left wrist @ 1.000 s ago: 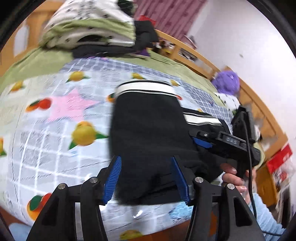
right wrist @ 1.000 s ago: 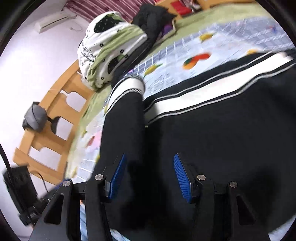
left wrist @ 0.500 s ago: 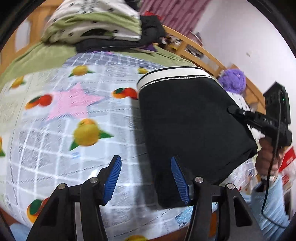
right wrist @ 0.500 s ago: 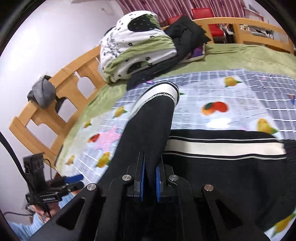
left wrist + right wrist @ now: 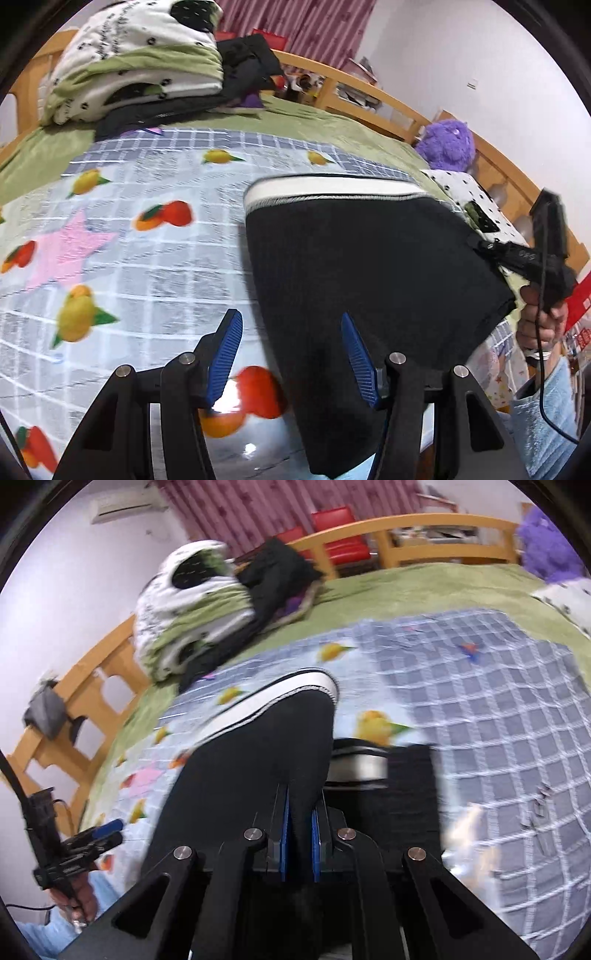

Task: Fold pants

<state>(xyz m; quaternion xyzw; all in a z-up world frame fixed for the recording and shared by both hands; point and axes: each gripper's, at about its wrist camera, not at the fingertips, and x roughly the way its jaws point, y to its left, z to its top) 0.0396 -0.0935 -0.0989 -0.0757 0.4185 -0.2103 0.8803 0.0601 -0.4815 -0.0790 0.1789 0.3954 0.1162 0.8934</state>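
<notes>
Right claw [image 5: 298, 840] pinches the black pants [image 5: 369, 273] by one edge, lifting it off the fruit-print sheet [image 5: 140, 258], probably to carry the fold over; left claw [image 5: 291, 354] hangs spread, holding nothing.

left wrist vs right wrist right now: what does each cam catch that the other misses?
Left wrist only: the left gripper open, its blue pads apart with nothing between them, and the pink star print on the sheet.

Right wrist only: the right gripper shut on the black pants, the red chairs behind the bed rail, and the wall air conditioner.

Both: the pants with their white striped band, the fruit-print sheet, the folded bedding pile, the purple plush toy and the wooden bed frame.
</notes>
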